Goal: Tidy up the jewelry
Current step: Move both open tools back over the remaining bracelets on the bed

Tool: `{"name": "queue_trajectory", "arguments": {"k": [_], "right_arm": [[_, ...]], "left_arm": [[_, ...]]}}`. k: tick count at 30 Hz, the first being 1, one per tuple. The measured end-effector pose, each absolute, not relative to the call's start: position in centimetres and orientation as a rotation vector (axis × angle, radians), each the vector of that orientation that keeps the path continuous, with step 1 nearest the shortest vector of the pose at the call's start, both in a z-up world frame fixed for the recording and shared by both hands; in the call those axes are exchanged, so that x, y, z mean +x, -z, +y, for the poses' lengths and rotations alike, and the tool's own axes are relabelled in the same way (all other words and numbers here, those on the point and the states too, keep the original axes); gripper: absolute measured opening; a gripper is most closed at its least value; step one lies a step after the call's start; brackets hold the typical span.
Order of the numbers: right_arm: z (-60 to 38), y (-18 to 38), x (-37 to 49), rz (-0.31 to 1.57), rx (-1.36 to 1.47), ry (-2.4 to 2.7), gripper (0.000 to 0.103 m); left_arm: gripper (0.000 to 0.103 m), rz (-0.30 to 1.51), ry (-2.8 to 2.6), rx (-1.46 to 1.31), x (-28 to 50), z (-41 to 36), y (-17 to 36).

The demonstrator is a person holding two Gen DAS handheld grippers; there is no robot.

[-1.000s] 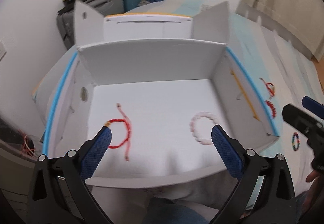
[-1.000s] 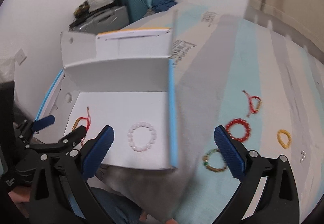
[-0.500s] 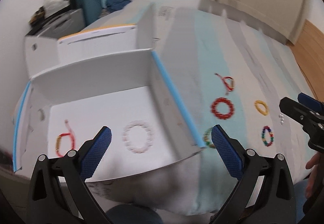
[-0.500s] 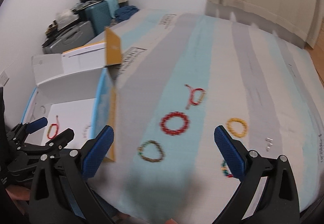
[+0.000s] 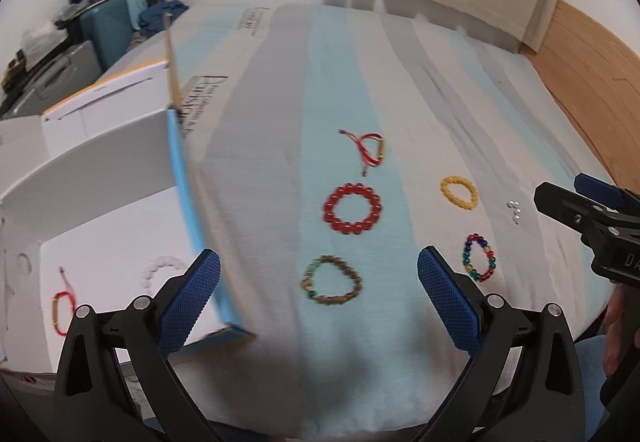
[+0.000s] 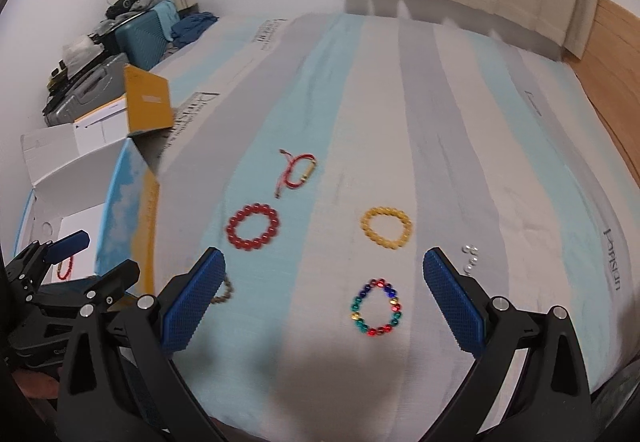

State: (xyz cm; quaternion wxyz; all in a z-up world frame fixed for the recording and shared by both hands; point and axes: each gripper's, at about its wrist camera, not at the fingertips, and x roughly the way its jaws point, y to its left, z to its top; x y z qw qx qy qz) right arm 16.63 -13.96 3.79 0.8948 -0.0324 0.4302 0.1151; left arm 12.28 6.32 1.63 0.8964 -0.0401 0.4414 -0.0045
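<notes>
Jaws of left gripper (image 5: 319, 290) and right gripper (image 6: 325, 294) held wide open, empty. Views swung from box (image 5: 100, 210) at bed's left edge to brown bracelet (image 5: 332, 280) near front edge; next pick indicated.

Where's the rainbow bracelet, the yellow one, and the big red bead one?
rainbow bracelet (image 6: 377, 307), right wrist view, on its beaded right side.
yellow bracelet (image 6: 386, 228), right wrist view, on its lower beads.
red bead bracelet (image 5: 352, 208), left wrist view, on its left beads.
</notes>
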Motion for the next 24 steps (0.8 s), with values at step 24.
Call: {"name": "queue_trajectory", "arguments": {"k": [24], "right_arm": [[-19.5,5.5,18.9,1.031,-0.021,-0.165,0.095]], "left_arm": [[0.097,0.937,0.125,-0.047,16.0,1.2,7.0]]}}
